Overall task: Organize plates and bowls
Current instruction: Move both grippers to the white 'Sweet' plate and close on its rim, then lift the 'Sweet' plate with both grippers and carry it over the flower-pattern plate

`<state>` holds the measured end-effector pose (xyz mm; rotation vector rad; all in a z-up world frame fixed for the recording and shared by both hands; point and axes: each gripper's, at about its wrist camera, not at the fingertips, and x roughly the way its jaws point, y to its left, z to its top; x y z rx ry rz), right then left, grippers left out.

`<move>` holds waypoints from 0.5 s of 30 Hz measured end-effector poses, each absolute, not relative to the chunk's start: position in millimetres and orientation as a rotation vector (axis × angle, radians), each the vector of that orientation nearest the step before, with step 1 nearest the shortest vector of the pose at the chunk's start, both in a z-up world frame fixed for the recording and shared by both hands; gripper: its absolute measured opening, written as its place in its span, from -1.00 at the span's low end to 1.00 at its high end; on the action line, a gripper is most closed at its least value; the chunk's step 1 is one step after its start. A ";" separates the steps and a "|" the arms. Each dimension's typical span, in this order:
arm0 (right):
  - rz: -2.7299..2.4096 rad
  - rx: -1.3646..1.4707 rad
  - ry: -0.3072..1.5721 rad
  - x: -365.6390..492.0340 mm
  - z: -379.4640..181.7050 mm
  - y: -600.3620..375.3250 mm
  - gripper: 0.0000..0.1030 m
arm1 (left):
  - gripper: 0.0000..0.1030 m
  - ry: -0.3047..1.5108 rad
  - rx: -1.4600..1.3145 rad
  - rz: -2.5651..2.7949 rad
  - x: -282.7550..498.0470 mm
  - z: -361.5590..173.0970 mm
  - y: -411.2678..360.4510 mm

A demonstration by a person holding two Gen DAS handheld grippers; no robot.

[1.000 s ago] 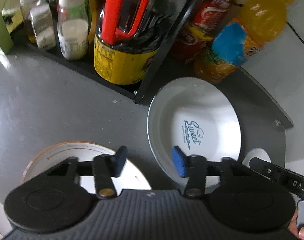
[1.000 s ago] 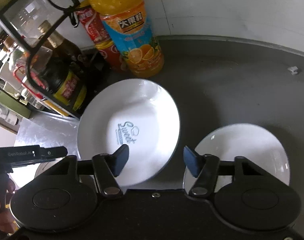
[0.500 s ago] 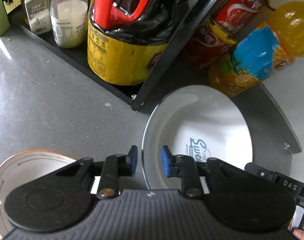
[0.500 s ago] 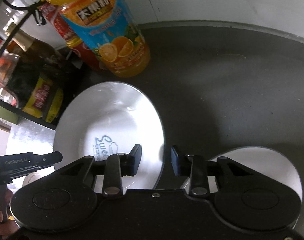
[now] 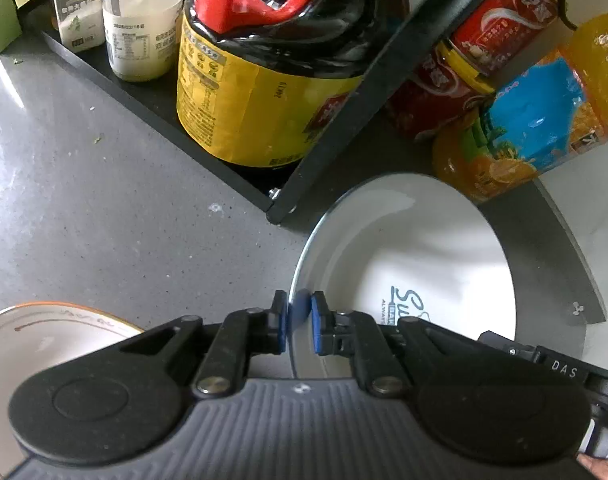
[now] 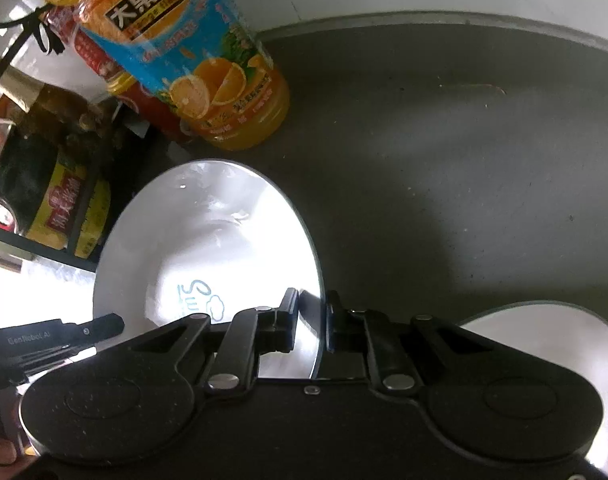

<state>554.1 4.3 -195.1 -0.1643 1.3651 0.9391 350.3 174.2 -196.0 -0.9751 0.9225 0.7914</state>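
Your left gripper (image 5: 297, 326) and right gripper (image 6: 311, 320) pinch opposite rims of the white plate (image 5: 408, 264): glazed, slippery, breakable; lift level.

Both wrist cameras look steeply down, close over the white plate (image 5: 416, 256) with blue lettering. The left wrist view faces it from the rack (image 5: 336, 128) side; the right wrist view faces it (image 6: 207, 240) from the opposite rim. Both share the plate and the orange juice bottle (image 5: 536, 120) (image 6: 191, 60) behind it.

"大果粒" on orange juice bottle (image 6: 191, 60), "DAS" on right gripper (image 5: 562, 368), "2026/02/16" on milk bottle (image 5: 141, 28)
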 end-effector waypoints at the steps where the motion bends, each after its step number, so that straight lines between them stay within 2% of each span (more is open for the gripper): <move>1: 0.940 -0.146 1.371 555.4 -195.8 1.6 -0.77 | -0.81 0.915 -0.981 0.786 348.3 -196.3 174.7; 15: 0.952 0.026 1.344 545.6 -170.2 -31.1 -0.92 | -0.85 0.876 -1.041 0.740 323.7 -186.2 186.0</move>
